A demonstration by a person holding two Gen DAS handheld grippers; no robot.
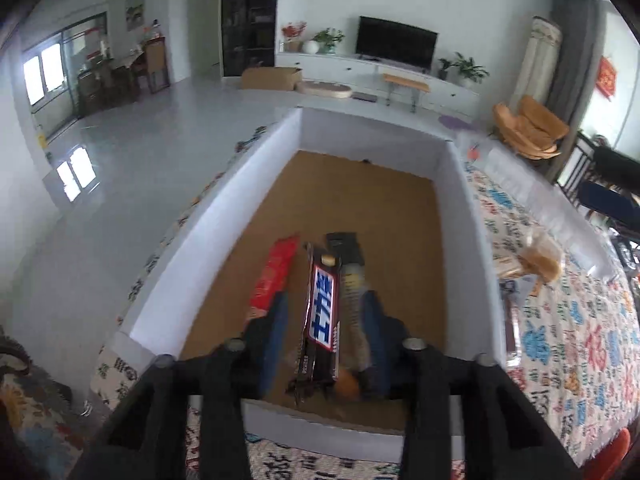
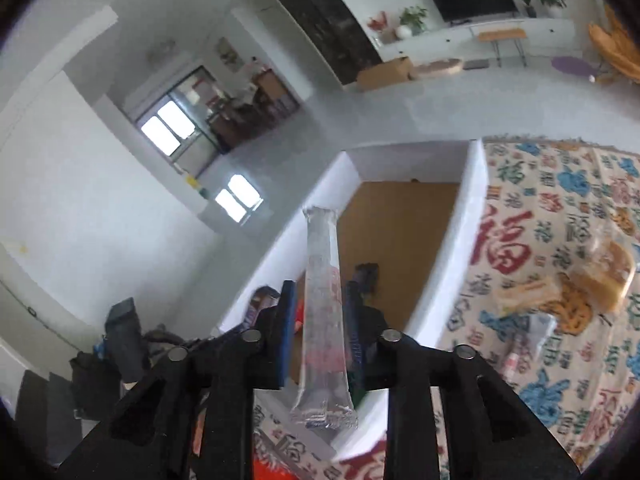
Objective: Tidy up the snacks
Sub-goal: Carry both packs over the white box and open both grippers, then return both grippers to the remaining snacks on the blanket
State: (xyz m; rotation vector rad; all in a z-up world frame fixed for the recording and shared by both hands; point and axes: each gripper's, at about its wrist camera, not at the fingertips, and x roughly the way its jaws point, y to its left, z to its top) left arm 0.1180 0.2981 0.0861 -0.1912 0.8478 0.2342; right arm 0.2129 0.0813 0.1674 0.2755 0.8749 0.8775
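In the left wrist view a white-walled box (image 1: 256, 184) with a brown floor lies below my left gripper (image 1: 326, 300). Its jaws stand apart. Between them hang a dark chocolate bar (image 1: 322, 320) with blue lettering and a blurred tan snack (image 1: 352, 284); a gap shows beside the bar. A red packet (image 1: 276, 272) and a dark packet (image 1: 344, 246) lie on the box floor. In the right wrist view my right gripper (image 2: 320, 286) is over the box's near wall (image 2: 280, 264). A long clear-wrapped stick (image 2: 324, 320) stands between its blue pads (image 2: 288, 320) with slim gaps on both sides.
The box sits on a table under a patterned cloth (image 1: 560, 340). Bagged bread (image 1: 540, 260) (image 2: 600, 276) and clear packets (image 2: 532, 340) lie on the cloth right of the box. Dark objects (image 2: 124, 336) stand low on the left. Grey floor lies past the table's left edge.
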